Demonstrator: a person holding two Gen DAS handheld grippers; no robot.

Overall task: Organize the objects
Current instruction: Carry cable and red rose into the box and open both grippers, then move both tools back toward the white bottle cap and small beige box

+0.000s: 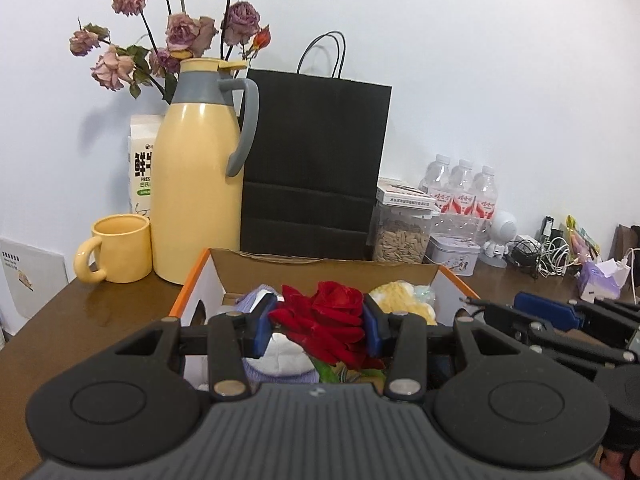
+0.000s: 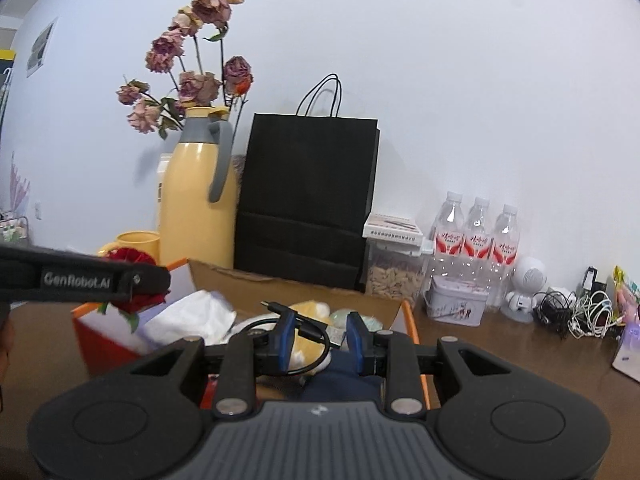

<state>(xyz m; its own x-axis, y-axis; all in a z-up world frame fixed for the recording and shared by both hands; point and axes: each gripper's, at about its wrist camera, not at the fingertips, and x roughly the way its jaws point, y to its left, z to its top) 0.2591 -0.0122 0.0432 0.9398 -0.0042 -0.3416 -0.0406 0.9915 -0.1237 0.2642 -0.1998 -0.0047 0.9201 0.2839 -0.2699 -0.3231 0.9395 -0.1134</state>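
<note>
Clamping the rose above the box, the left gripper seems to be sorting it, while the right gripper pinches a cable nearby.

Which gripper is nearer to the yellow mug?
Left. The left gripper, holding the rose, is nearer the mug; the right gripper is further right over the box.

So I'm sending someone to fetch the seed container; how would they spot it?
Find the tall black paper bag against the wall. At its right foot stands the clear seed jar, with a white box on its lid. Unlike the water bottles and tin beside it, it holds pale seeds.
</note>
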